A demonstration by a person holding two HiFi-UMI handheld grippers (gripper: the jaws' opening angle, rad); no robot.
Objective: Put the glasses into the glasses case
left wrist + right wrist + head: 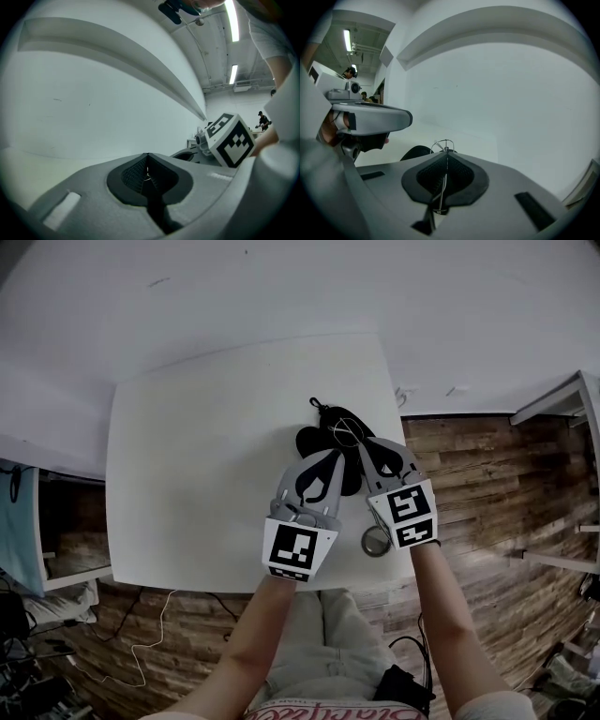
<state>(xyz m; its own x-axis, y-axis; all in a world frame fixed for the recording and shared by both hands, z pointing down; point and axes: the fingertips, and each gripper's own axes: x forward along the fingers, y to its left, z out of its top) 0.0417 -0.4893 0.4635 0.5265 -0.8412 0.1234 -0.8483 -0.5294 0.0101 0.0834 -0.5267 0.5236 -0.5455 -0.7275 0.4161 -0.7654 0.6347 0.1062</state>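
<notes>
A black glasses case (307,440) lies on the white table (187,474), right of its middle. Thin wire-framed glasses hang over it between both grippers: one round lens (345,430) shows beyond the fingertips, another round part (376,541) hangs below the right gripper. My right gripper (367,448) (446,152) is shut on a wire of the glasses (439,187) that runs along its pads. My left gripper (330,457) (147,174) is shut too, with a tiny bit of wire between its pads. A dark curve of the case (415,152) shows in the right gripper view.
The table's near edge (225,579) lies just under the grippers, its right edge (398,399) close beside the case. Wooden floor (487,474) is to the right. A shelf (56,549) stands left of the table, and a white wall (281,287) behind it.
</notes>
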